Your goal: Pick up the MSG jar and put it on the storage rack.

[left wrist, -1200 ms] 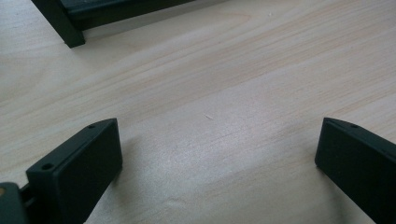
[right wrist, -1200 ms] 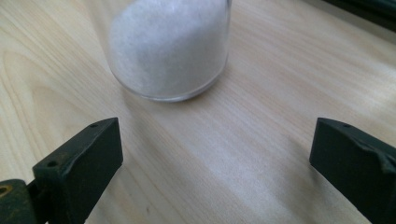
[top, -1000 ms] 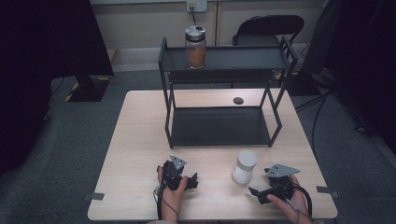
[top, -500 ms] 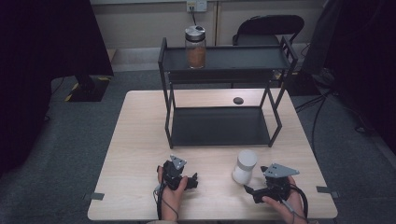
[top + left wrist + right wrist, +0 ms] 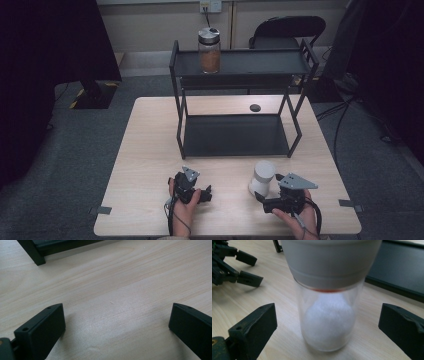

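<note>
Standing between the right gripper's (image 5: 328, 322) wide-apart jaws: white-filled jar (image 5: 329, 315), lid top cut off. Left gripper (image 5: 116, 322) gaping over bare table (image 5: 130, 285).

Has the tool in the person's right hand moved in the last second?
Yes. In the high view the right tool has slid left, closer to the white-lidded jar, which stands where it was in front of the black shelf rack.

1. The high view looks forward and down from above the person's side, taking in the whole surface (image 5: 150, 150).
2. The left gripper view sits low and close, facing the rack (image 5: 37, 255).
3. The right gripper view, very near the jar (image 5: 329, 322), shares the left gripper (image 5: 244, 268) and rack with the others.
</note>
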The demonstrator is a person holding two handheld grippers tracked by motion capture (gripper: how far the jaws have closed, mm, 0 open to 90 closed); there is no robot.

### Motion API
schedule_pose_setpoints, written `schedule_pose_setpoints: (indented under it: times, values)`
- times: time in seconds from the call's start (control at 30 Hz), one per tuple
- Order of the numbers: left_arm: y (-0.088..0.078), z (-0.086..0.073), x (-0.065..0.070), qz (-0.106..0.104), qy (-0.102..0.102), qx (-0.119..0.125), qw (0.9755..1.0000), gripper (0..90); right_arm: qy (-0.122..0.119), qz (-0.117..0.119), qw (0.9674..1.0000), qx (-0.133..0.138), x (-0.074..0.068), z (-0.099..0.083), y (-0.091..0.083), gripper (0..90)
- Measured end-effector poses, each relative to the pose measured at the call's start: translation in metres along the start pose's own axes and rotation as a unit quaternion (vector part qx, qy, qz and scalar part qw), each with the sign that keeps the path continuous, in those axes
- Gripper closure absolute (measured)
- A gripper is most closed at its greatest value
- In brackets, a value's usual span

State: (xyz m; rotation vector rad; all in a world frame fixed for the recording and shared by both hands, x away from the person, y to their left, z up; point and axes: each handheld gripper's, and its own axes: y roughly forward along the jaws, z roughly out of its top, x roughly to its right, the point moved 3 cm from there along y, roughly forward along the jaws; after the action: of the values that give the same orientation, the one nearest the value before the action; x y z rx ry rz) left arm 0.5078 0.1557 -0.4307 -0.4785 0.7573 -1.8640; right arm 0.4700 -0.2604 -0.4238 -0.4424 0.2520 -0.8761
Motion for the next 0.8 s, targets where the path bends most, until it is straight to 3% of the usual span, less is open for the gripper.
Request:
schedule_pose_setpoints:
  times: [0.33, 0.47, 0.8]
  values:
    - [0.0, 0.0, 0.0, 0.0, 0.0, 0.0, 1.0, 0.0, -0.008, -0.016, 0.9993, 0.033, -0.016, 0.008, 0.0, 5.0]
    - [0.0, 0.0, 0.0, 0.0, 0.0, 0.0, 1.0, 0.0, -0.004, -0.038, 0.9983, 0.045, -0.022, 0.009, 0.0, 7.0]
    - [0.0, 0.0, 0.0, 0.0, 0.0, 0.0, 1.0, 0.0, 0.017, -0.053, 0.9962, 0.067, -0.028, 0.007, 0.007, 19.1]
